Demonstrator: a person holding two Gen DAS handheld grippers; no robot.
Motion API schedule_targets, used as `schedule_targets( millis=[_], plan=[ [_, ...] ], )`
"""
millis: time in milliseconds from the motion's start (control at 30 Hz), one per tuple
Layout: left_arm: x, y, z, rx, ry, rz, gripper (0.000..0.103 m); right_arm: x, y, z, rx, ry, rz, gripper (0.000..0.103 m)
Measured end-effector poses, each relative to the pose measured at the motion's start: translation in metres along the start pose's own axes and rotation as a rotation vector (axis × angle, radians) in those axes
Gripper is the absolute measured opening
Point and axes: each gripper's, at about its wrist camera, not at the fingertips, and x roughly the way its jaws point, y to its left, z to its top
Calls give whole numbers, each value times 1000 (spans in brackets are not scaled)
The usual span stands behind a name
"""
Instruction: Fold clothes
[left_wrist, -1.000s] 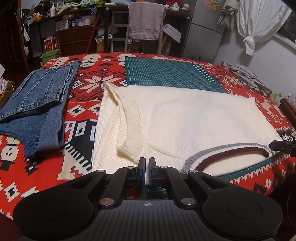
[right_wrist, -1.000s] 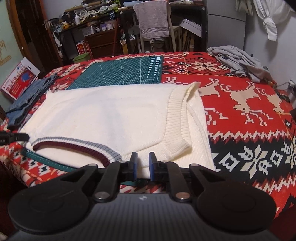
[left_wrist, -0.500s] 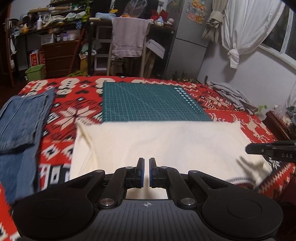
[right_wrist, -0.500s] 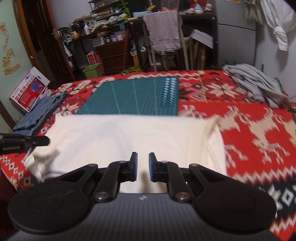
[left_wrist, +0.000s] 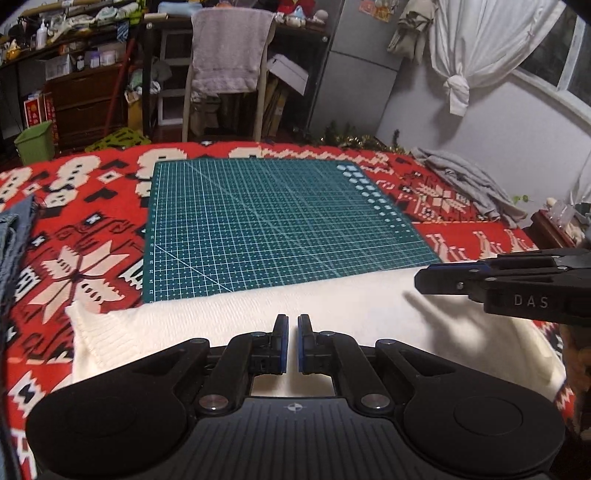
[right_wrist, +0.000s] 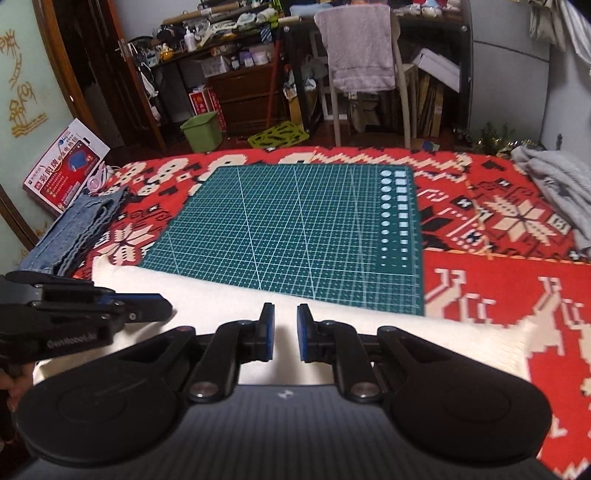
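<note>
Midway through the first fold of the sweater, by the look of things. Spread as a cream band across the near side of the blanket, with the far edge lying over the near edge of the mat and a ribbed edge showing at the left end.

Left gripper low over the middle of that band, fingers drawn almost together with only a thin slit between. Right gripper just beside, level with it, fingers slightly further apart. Cream knit behind both gaps, yet impossible to tell whether any cloth is pinched or merely lies beneath.

Done so far, judging by the layout: jeans folded and set aside at the left edge. Not yet touched: a crumpled grey garment at the far right corner.

Left to do, as a guess: lay the near half of the sweater down onto the far half, smooth it flat, fold it again into a compact stack, then deal with the grey piece. Probably under halfway through overall.
</note>
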Motion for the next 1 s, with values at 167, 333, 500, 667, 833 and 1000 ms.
schedule_targets(
  millis=[167,333,500,667,833,1000],
  plan=[
    [8,11,5,3,-10,14,4,20,-4,-1,-1,14,-17,13],
    [7,27,6,-19,-20,44,4,23,-16,-1,23,5,-47,12],
    [-1,41,3,-19,-31,81,4,15,-37,-2,45,2,-103,12],
    [-6,52,3,-16,-35,107,4,2,-68,-8,79,2,-178,12],
    [-9,62,3,-29,-41,118,3,-14,-98,-14,119,-6,-244,11],
    [-10,68,4,-39,-46,140,3,-20,-111,-17,141,-12,-260,11]
  ],
)
